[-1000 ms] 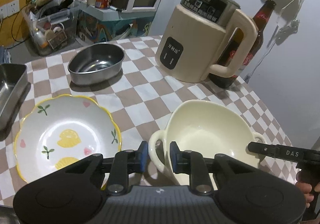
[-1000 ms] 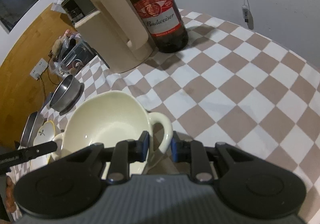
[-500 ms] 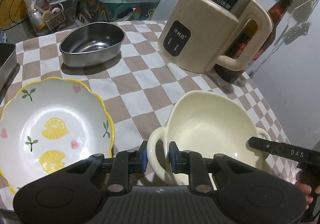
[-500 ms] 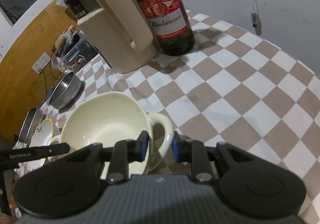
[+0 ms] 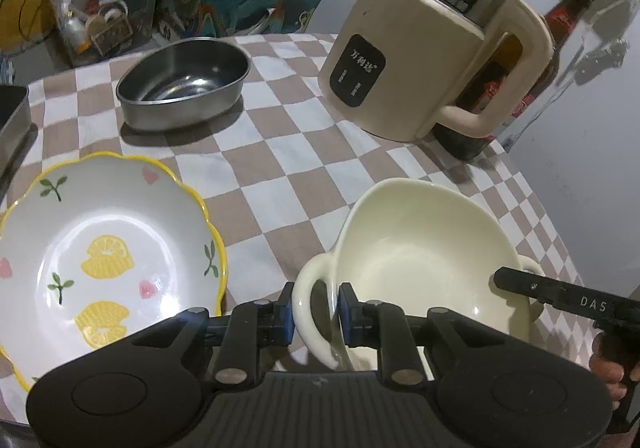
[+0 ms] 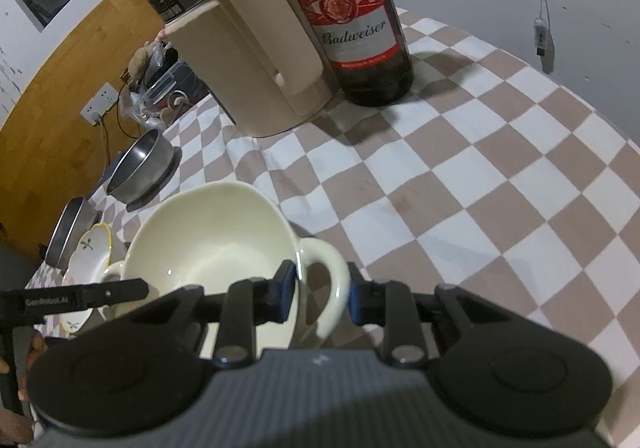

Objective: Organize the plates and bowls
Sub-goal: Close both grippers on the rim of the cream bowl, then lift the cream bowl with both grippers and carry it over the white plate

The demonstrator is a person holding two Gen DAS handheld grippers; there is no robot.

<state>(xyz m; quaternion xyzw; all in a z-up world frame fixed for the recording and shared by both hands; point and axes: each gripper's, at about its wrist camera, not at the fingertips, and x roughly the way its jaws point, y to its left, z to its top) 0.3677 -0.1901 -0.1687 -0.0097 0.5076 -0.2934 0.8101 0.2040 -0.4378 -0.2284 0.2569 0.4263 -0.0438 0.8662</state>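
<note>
A cream two-handled bowl (image 5: 420,256) is held between both grippers above the checkered table. My left gripper (image 5: 316,310) is shut on its left handle (image 5: 310,296). My right gripper (image 6: 322,288) is shut on its right handle (image 6: 326,268), and the bowl (image 6: 208,240) fills the lower left of the right wrist view. A lemon-patterned plate (image 5: 100,256) with a yellow rim lies to the left of the bowl. A steel bowl (image 5: 182,88) sits further back.
A cream electric kettle (image 5: 432,48) and a brown Budweiser bottle (image 6: 352,20) stand at the back right. A steel tray (image 5: 12,120) lies at the left edge. The checkered tablecloth (image 6: 480,188) stretches to the right. Cluttered boxes and shelves stand behind the table.
Both grippers have carried the cream bowl up and toward the back of the table; the kettle and bottle look larger. The lemon plate has slid lower left in the left wrist view.
</note>
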